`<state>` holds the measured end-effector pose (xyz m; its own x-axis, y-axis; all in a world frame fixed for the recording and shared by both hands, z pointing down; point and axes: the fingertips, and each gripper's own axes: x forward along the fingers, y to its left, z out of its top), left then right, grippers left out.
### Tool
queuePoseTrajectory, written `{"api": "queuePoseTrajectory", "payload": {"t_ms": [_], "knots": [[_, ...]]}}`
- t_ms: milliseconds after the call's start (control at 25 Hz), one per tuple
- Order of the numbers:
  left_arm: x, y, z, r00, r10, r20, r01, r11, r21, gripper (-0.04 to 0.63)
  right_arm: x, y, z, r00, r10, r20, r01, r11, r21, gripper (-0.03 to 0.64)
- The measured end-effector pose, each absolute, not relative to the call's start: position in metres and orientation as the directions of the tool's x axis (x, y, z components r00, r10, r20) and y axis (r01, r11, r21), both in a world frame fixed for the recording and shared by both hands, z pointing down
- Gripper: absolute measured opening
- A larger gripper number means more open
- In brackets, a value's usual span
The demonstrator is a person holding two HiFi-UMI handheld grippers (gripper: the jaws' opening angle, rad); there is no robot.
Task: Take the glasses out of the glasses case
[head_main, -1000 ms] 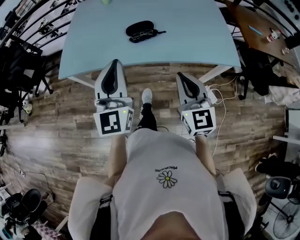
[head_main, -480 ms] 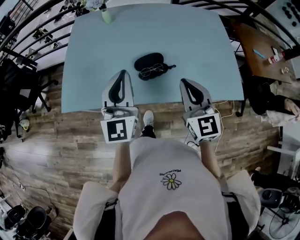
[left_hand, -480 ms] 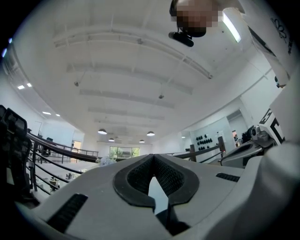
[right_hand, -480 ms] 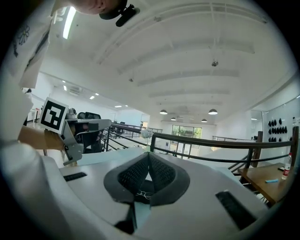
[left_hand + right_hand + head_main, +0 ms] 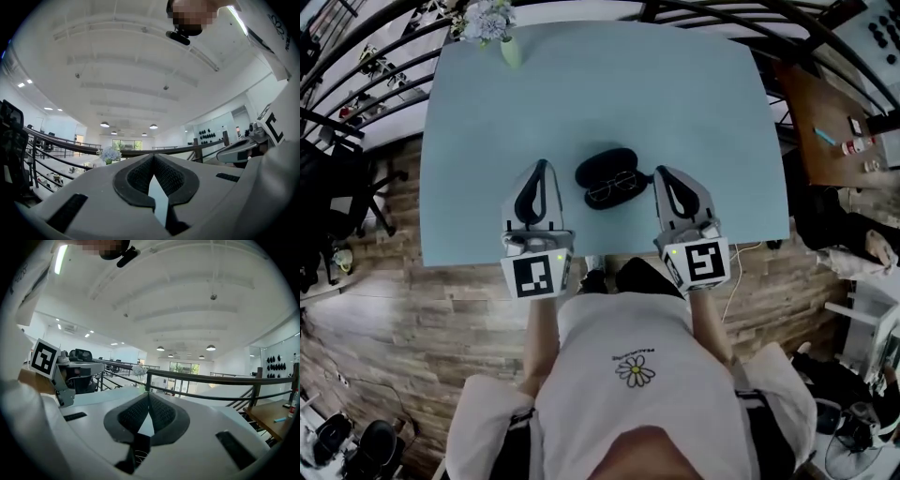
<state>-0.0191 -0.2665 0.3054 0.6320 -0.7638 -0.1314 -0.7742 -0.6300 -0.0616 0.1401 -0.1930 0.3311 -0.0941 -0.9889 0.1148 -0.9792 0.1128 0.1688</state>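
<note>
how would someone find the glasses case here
Start at the pale blue table. Near the middle of its near edge lies the glasses case. It is black, oval and open with glasses inside, unlike the flower vase at the far corner.

One pale blue rectangular table (image 5: pixel 675 112) carries one black oval glasses case (image 5: pixel 602 167), one pair of thin wire-rimmed glasses (image 5: pixel 613 187) and one small green vase (image 5: pixel 511 52) of what look like pale flowers (image 5: pixel 487 19); two white handheld tools, the left gripper (image 5: pixel 543 165) and the right gripper (image 5: pixel 660 172).

open tabletop (image 5: pixel 694 103) past case (image 5: pixel 605 164), vase (image 5: pixel 512 53) far-L corner
</note>
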Motion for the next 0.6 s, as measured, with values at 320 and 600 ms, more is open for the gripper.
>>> {"api": "queuePoseTrajectory", "payload": {"t_ms": [320, 600], "knots": [[0.002, -0.285, 0.305, 0.599, -0.794, -0.107, -0.801, -0.594, -0.078, 0.017, 0.156, -0.225, 0.334, -0.157, -0.982, 0.102, -0.975, 0.171, 0.142, 0.009], [0.008, -0.283, 0.296, 0.546, -0.827, -0.132, -0.838, -0.541, -0.078, 0.017, 0.163, -0.226, 0.336, -0.212, -0.972, 0.104, -0.962, 0.226, 0.152, 0.009]]}}
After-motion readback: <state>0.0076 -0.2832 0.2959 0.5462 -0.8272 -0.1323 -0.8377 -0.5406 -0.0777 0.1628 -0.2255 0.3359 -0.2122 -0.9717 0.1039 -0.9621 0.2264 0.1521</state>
